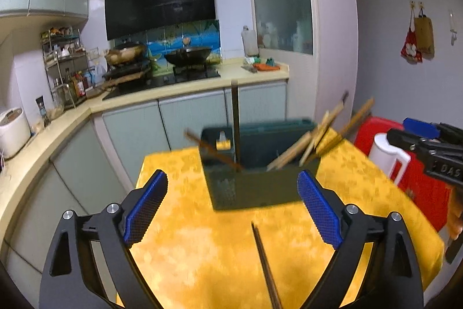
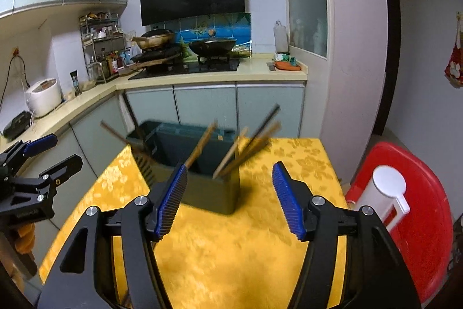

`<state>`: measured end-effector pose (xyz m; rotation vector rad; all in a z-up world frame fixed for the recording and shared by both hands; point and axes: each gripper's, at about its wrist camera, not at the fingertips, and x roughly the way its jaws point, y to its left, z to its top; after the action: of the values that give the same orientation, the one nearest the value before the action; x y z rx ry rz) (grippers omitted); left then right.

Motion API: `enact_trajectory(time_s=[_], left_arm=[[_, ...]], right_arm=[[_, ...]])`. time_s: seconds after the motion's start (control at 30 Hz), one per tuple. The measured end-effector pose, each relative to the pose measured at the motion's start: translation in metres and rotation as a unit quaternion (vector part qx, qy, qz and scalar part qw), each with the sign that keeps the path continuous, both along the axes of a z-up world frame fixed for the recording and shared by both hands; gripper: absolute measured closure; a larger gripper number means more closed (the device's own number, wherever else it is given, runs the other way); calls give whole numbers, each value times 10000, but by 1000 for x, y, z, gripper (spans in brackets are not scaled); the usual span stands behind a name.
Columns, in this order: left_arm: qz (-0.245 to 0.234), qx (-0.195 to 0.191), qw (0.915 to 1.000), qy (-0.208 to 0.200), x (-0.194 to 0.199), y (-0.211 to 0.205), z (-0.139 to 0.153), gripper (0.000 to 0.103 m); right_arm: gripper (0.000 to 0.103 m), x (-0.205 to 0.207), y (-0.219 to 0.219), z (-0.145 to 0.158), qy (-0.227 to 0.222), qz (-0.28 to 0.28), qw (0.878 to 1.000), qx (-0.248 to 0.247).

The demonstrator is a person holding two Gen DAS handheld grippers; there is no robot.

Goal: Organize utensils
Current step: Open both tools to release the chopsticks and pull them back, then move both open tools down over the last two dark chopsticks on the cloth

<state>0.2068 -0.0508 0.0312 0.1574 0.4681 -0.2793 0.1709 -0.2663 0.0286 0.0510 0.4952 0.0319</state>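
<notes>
A dark green utensil holder (image 1: 254, 187) stands on the yellow tablecloth (image 1: 202, 251); it also shows in the right wrist view (image 2: 208, 193). Several wooden chopsticks (image 1: 312, 141) lean out of it, also seen in the right wrist view (image 2: 246, 149). One dark chopstick (image 1: 266, 265) lies on the cloth between my left fingers. My left gripper (image 1: 231, 204) is open and empty, just short of the holder. My right gripper (image 2: 230, 199) is open and empty, in front of the holder; it shows from the side in the left wrist view (image 1: 428, 146).
A dark green bin (image 2: 179, 135) stands behind the table. A red stool (image 2: 405, 216) with a white jug (image 2: 387, 193) is at the right. A kitchen counter (image 2: 202, 77) with stove and woks runs along the back and left.
</notes>
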Motion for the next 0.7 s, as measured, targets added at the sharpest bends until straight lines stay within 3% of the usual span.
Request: enact_trajectory(time_s=[0.27, 0.7], left_arm=[[65, 178, 9987, 474, -34, 18, -71, 15], [-261, 76, 9919, 1243, -88, 18, -145, 15]], right_arm=[[40, -40, 16, -52, 130, -8, 9991, -396], [39, -83, 43, -120, 398, 119, 9966, -716]])
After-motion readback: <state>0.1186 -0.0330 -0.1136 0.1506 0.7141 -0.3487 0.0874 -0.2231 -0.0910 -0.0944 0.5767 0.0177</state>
